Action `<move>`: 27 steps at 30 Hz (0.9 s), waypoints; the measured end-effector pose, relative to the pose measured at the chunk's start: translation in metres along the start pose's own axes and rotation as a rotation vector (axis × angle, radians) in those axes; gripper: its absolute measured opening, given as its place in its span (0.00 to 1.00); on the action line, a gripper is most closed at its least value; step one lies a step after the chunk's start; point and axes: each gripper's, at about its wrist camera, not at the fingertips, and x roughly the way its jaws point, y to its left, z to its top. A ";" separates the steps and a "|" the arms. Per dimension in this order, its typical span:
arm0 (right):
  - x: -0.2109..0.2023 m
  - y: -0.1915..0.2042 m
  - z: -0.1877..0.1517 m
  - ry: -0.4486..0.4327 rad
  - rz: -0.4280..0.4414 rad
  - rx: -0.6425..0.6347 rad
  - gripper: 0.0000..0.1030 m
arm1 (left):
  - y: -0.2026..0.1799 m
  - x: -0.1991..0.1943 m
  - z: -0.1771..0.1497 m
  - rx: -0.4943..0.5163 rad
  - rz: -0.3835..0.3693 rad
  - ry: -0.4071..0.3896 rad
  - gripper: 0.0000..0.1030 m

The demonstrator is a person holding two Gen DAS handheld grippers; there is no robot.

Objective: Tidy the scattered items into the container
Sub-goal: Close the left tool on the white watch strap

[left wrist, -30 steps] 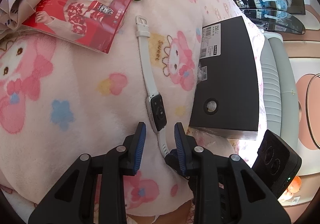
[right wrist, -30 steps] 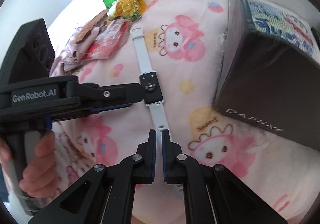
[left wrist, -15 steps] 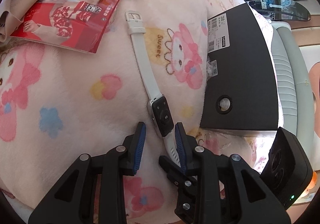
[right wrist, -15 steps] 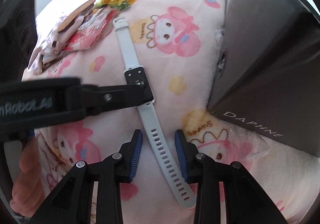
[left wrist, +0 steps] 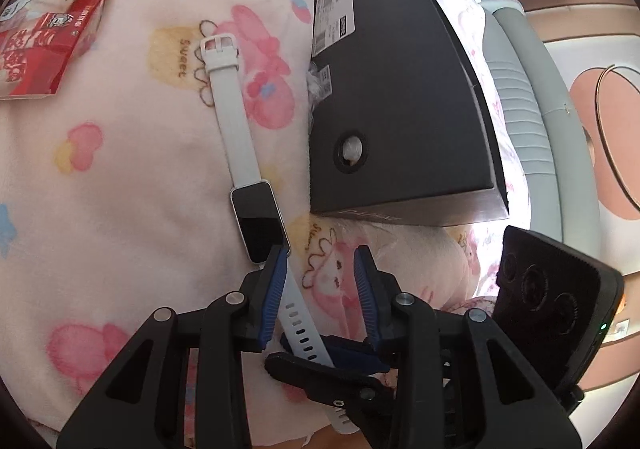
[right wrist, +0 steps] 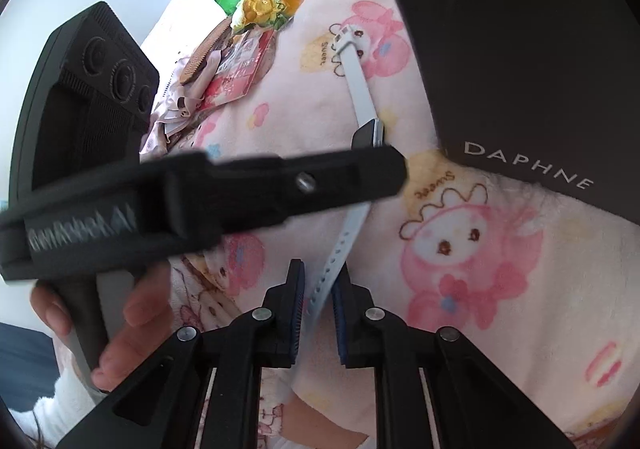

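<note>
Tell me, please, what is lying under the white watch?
Under the white watch only the pink cartoon blanket shows. Its holed strap end sits between the closing right gripper pads. Anything beneath the blanket is covered.

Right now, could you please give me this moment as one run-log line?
right gripper: closing on white watch strap | left gripper: opening, strap between fingers | black box: closed, beside watch | watch on blanket

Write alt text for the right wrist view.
The right tongs are closing around the holed end of a white watch strap on a pink blanket. The left tongs cross above it, beside a black box.
</note>
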 end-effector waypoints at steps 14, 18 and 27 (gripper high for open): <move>-0.035 -0.048 -0.020 -0.026 -0.095 0.097 0.21 | 0.025 -0.016 0.009 -0.129 0.099 -0.116 0.33; -0.019 -0.039 -0.021 0.009 -0.109 0.067 0.25 | 0.027 -0.002 0.018 -0.152 0.133 -0.114 0.33; -0.043 -0.033 -0.033 -0.060 -0.282 -0.058 0.09 | 0.004 -0.009 0.001 -0.062 0.154 -0.138 0.08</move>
